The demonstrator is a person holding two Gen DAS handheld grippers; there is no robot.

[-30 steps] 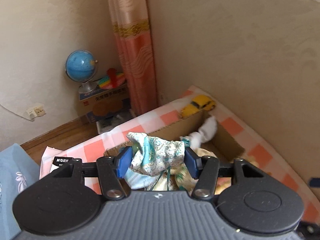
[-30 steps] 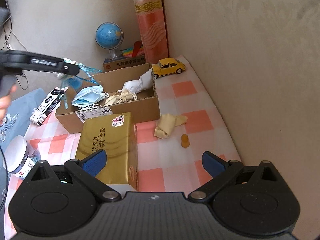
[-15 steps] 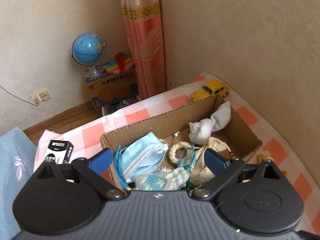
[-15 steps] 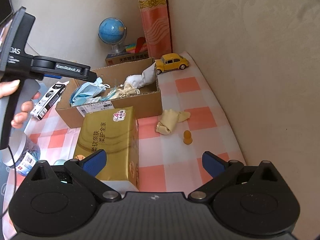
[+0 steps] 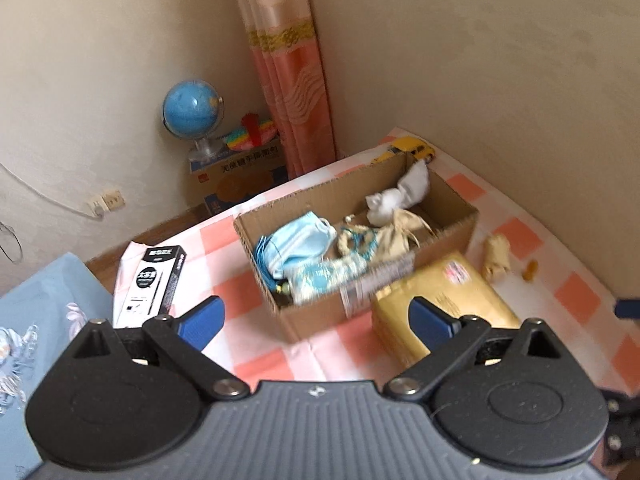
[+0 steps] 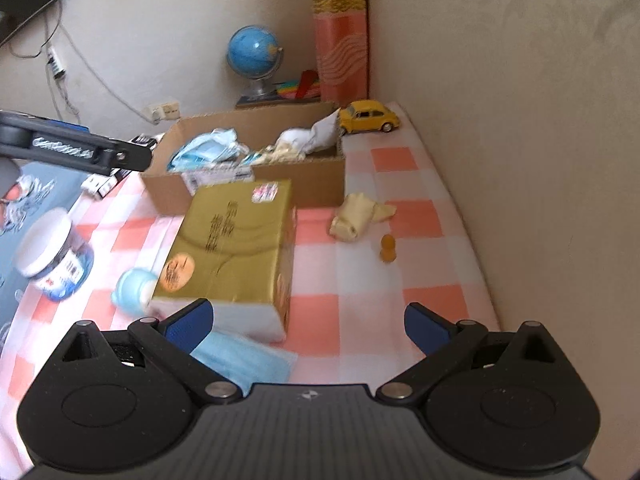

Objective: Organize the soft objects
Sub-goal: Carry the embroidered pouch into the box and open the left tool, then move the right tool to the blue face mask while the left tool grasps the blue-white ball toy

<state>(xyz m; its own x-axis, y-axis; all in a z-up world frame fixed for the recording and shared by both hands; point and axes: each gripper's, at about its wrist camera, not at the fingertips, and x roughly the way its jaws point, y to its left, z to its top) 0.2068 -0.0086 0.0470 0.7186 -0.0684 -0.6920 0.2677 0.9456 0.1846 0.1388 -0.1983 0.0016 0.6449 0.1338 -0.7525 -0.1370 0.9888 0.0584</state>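
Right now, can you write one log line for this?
left tongs: open, empty | right tongs: open, empty | pouch: in box | cloth: outside box

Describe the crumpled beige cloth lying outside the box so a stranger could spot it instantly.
Find the open cardboard box on the pink-checked tablecloth. Just outside its corner nearest the wall, on the near side, lies the beige cloth. Unlike the small orange piece beside it, it is pale, soft and crumpled, not hard.
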